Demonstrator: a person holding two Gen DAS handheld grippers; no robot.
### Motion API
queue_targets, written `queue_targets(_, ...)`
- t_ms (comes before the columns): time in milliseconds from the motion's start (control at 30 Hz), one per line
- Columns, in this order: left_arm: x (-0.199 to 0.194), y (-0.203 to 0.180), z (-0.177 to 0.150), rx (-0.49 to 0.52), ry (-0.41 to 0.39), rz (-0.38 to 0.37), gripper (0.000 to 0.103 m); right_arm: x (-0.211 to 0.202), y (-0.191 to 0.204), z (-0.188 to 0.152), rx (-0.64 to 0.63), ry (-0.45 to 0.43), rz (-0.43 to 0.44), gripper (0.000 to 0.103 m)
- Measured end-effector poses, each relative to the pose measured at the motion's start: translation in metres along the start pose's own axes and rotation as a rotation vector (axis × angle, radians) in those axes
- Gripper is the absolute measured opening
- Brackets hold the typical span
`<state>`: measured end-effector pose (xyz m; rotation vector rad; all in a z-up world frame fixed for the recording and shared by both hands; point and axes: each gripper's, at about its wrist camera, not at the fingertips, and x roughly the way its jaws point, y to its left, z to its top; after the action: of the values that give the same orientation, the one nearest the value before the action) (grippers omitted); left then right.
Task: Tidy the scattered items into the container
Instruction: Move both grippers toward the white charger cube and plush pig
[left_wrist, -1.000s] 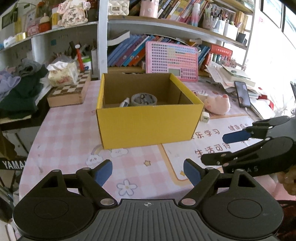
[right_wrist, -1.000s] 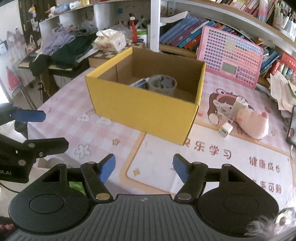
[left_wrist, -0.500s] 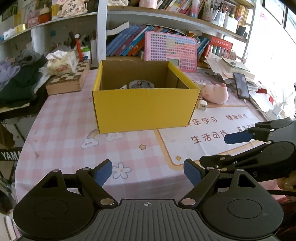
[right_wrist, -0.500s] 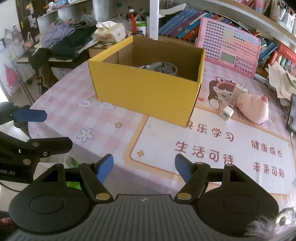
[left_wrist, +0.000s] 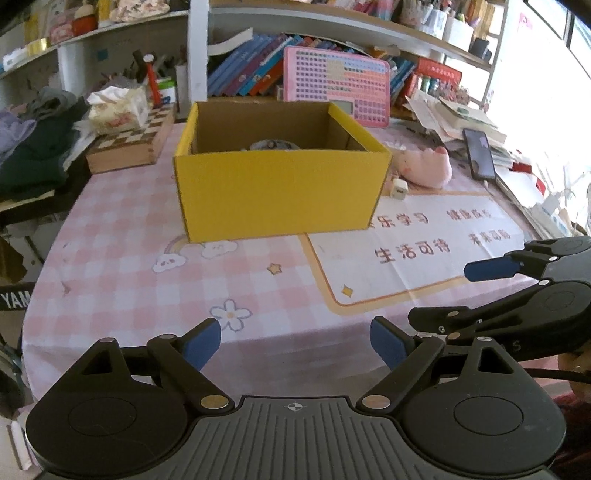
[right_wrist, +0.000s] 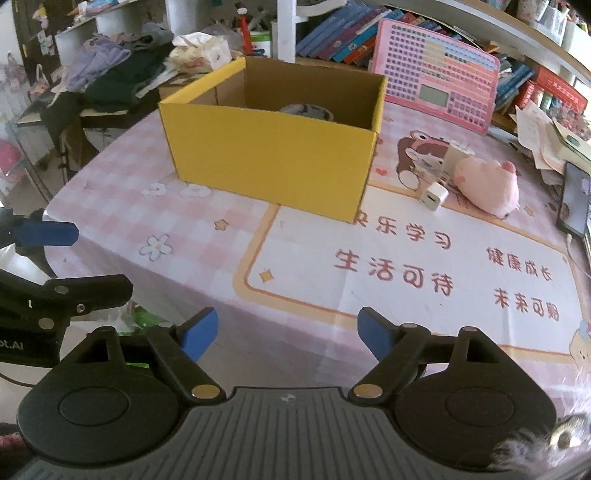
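Both hand-held grippers, left (left_wrist: 295, 341) and right (right_wrist: 286, 332), held apart, empty; charger (right_wrist: 433, 196) beside box (right_wrist: 273, 162) judged next pickup.

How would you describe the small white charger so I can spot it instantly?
Find the yellow cardboard box mid-table. Past its right-hand corner lies a pink plush toy; the charger is the little white cube on the tablecloth between them. It is hard-edged and far smaller than the toy.

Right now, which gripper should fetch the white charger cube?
Right gripper: open and empty. The white charger cube lies right of the yellow box, on its side. The left gripper would have to cross over.
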<state>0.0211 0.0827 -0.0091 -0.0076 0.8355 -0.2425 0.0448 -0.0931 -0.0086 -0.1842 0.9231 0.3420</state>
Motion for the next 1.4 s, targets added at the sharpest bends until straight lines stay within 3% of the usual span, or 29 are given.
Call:
queue_targets(500, 0.027, -0.04, 0.012, 0.07, 0.049, -0.11, 0.091, -0.007, -0.037, -0.02, 0.074, 0.039, -0.1, 0.082)
queue_targets(867, 0.058, -0.105, 0.044, 0.208, 0.054, -0.204, 0.091, -0.013, -0.106, -0.026, 0.195, 0.055, -0.169, 0.083)
queue_targets(1067, 0.082, -0.143, 0.069, 0.26, 0.034, -0.197, 0.091, -0.011, -0.157, -0.019, 0.248, 0.017, -0.199, 0.083)
queue_targets(1400, 0.134, -0.198, 0.112, 0.307, 0.033, -0.131, 0.091, 0.019, -0.228, -0.009, 0.263, 0.001, -0.161, 0.083)
